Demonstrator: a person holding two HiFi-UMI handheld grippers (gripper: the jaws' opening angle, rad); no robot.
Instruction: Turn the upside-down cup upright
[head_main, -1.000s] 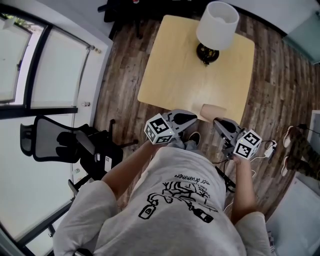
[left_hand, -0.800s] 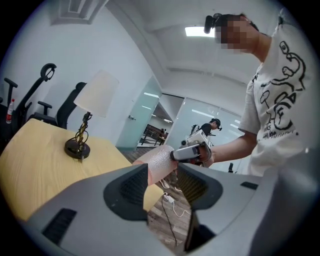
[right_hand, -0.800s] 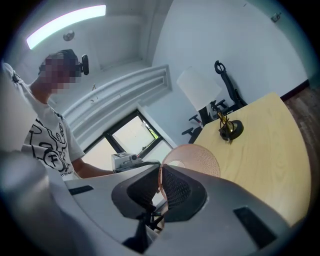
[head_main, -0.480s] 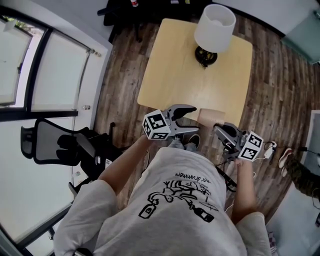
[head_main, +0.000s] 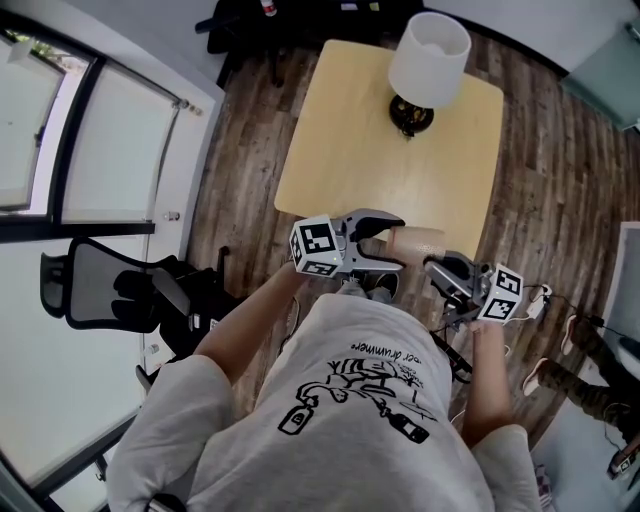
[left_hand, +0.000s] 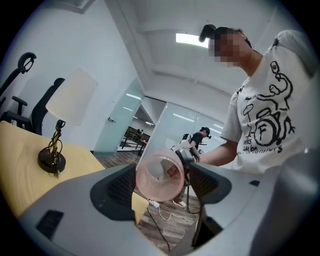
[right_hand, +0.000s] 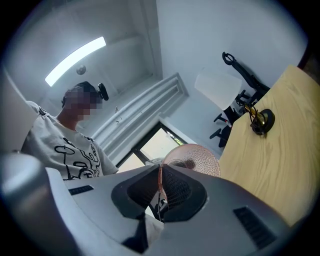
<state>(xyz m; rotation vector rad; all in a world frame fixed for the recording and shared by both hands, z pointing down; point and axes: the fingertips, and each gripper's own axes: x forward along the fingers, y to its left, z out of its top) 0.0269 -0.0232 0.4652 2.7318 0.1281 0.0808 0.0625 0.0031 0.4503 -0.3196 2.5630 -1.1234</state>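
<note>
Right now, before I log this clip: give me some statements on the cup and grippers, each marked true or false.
1. The cup stands upright on the table. False: it lies sideways, held at the table's near edge.
2. The right gripper pinches the cup's wall. True.
3. The left gripper is clamped on the cup. False: its jaws have just been opening and stand wide apart, with the cup between them.
4. A lamp stands on the table. True.

White lamp (head_main: 429, 58) standing on the yellow tabletop (head_main: 350, 150), black chair (head_main: 105, 285) sitting by the big window (head_main: 45, 130), wood floor (head_main: 240, 150) lying underneath
</note>
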